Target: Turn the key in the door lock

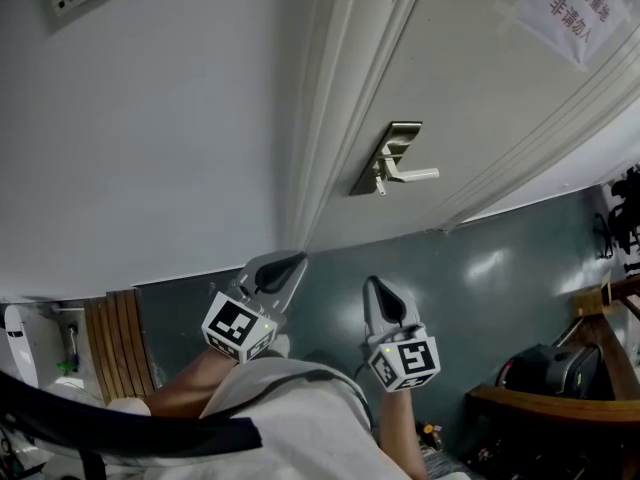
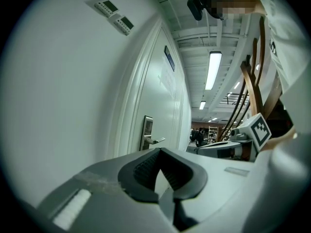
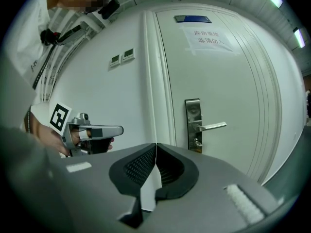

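Note:
A steel lock plate [image 1: 390, 148] with a lever handle [image 1: 416, 175] sits on the white door. A small key [image 1: 380, 185] sticks out just below the lever; the right gripper view shows it too [image 3: 196, 142]. Both grippers hover in front of the door, well short of the lock and touching nothing. My left gripper [image 1: 288, 264] points at the door frame, left of the lock, jaws shut and empty [image 2: 159, 149]. My right gripper [image 1: 374, 284] points toward the lock plate [image 3: 193, 111], its pads pressed together with nothing between them [image 3: 156, 144].
The door frame [image 1: 330, 118] runs between the wall and the door. Two small control panels [image 3: 122, 57] hang on the wall and a paper notice [image 3: 208, 38] on the door. A wooden chair [image 1: 600, 363] and a black bag [image 1: 545, 370] stand at the right, with wooden slats [image 1: 120, 343] at the left.

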Tool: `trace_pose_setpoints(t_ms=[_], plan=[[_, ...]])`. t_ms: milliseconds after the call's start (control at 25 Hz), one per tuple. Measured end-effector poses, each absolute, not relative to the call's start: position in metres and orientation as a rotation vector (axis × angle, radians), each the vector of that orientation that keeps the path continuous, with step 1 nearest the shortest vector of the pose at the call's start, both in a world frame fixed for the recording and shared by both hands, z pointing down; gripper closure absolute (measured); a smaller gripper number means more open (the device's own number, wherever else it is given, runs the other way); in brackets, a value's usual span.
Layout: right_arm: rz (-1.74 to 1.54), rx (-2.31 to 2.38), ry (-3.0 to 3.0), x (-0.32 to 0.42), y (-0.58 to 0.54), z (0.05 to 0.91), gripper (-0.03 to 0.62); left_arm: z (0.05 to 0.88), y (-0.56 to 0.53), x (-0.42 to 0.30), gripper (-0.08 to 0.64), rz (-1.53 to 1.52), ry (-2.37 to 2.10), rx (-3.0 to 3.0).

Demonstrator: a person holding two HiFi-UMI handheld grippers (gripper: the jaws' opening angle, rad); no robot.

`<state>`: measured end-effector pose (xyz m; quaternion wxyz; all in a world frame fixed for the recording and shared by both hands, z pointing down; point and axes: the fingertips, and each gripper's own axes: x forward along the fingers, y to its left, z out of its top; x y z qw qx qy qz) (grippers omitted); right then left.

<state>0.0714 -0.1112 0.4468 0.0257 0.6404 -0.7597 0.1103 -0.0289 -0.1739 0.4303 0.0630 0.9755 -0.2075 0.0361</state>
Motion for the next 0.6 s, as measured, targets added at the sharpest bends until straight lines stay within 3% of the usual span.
trace_pose_setpoints(t_ms=[600], plan=[[0.397, 1.937, -2.439, 0.121, -0.153, 0.466, 0.581, 0.431, -0.191, -0.009, 0.557, 0.091, -0.790, 2.905]])
